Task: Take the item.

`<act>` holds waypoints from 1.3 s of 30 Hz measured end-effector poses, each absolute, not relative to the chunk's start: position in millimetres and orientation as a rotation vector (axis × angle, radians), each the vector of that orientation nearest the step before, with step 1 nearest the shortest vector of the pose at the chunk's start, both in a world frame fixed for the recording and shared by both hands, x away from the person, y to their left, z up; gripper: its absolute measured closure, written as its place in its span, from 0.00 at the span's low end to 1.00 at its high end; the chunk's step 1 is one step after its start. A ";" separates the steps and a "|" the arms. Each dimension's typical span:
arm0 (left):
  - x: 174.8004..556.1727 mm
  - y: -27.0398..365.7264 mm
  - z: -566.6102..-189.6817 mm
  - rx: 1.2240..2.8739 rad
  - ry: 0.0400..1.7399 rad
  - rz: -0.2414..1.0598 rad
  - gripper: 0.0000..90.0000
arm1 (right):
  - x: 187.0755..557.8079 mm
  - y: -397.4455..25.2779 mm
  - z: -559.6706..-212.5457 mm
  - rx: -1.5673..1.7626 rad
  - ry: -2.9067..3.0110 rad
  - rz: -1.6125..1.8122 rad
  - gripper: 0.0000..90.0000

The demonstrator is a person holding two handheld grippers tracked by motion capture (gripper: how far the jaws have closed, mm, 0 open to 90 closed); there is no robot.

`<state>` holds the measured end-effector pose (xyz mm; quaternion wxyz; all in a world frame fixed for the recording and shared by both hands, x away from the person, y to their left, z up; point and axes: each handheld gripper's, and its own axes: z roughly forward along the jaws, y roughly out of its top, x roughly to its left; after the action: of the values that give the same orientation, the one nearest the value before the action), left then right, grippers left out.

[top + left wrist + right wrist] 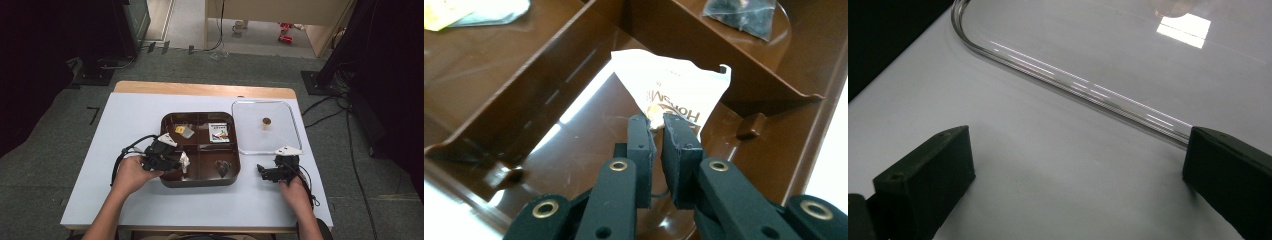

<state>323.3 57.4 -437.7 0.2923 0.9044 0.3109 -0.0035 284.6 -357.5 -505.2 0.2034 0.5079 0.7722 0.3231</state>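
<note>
A brown compartment tray [236, 150] sits mid-table. My left gripper [180, 162] reaches over its front-left compartment, shut on a small white packet [184, 160]. In the left gripper view the packet [679, 85] has brown print and is pinched at its lower edge between the jaws [656, 124], just above the tray floor [574, 165]. My right gripper [261, 171] rests on the white table right of the tray, open. In the right gripper view its jaws [1078, 150] stand wide apart with nothing between them, facing the rim of a clear lid [1073, 85].
The clear lid [280, 135], with a small round knob [266, 121], lies flat beside the tray's right side. Other compartments hold a yellow packet [180, 129], a printed packet [218, 132] and a dark packet [222, 167]. White table surface [125, 130] lies left of the tray.
</note>
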 end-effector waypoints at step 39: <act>331.0 116.1 -408.1 2.207 0.932 0.153 0.93 | 284.5 -357.4 -505.2 1.418 2.155 0.902 0.00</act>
<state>331.0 116.1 -408.1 0.3622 0.8570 0.3617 0.0596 284.5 -357.4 -505.2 0.2033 0.5081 0.7721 0.3231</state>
